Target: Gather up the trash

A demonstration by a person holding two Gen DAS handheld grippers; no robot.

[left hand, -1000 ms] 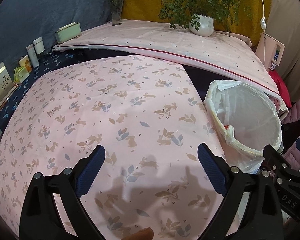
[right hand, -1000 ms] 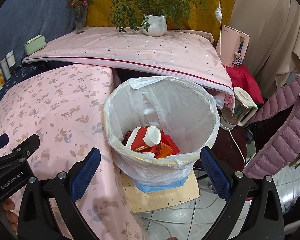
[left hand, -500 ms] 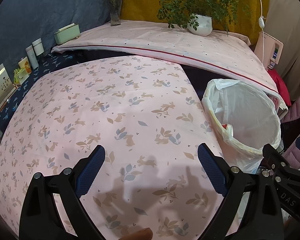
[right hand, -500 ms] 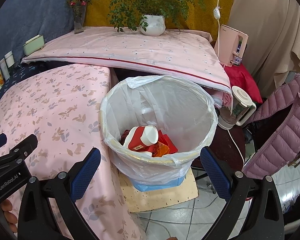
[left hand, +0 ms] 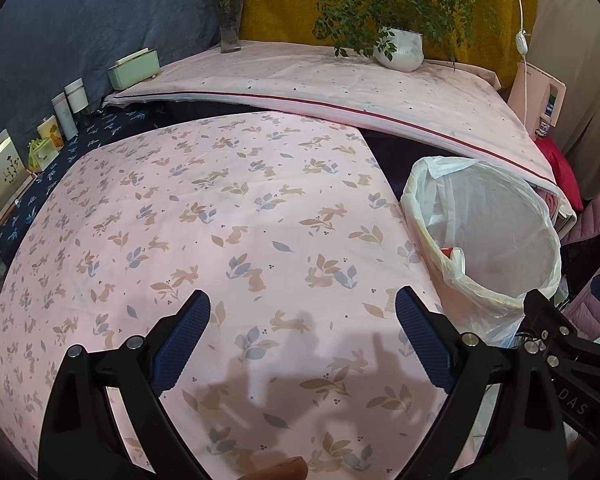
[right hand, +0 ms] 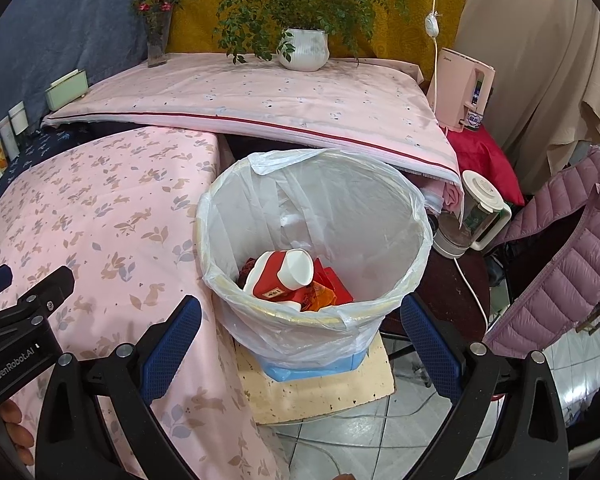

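Nearest, both the left gripper (left hand: 302, 320) and the right gripper (right hand: 300, 326) have their fingers spread wide, holding nothing. Just beyond, the lined bin (right hand: 414, 204) already holds the trash (right hand: 290, 276). The floral-clothed counter (left hand: 204, 216) shows no litter; collecting looks essentially finished.

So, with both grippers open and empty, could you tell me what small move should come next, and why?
Probably just draw both back and stop. The left gripper hovers open over the floral tablecloth, where no trash shows, and the right gripper is open above the lined trash bin, which already holds the red-and-white cup and wrappers.
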